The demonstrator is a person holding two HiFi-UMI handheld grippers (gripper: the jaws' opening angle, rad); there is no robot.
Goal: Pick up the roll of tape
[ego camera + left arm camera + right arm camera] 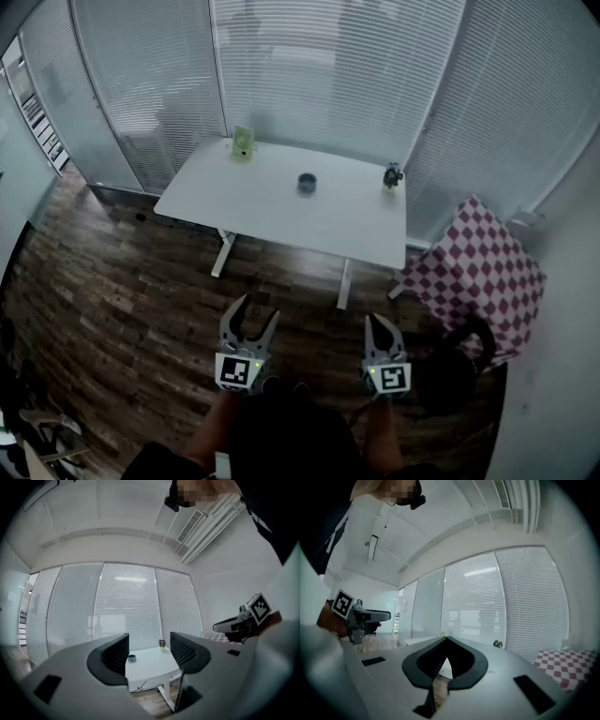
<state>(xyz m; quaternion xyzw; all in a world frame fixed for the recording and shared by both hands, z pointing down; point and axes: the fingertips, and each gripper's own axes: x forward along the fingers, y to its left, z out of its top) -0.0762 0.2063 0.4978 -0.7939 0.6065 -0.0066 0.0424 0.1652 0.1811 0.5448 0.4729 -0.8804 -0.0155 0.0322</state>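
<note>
Grey-blue tape (307, 183) sits on the table (244, 202) well ahead of us, sighted between our left gripper's (259, 309) wide-apart jaws; our right gripper (382, 321) is closed, empty.

Dim, soft daylight through closed white blinds (328, 66), cool bluish cast, faint shadow under the desk (272, 202), strong fisheye bending and dark corners in both gripper views.

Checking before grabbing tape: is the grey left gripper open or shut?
Open: the grey left gripper shows dark jaws wide apart, nothing between.
</note>
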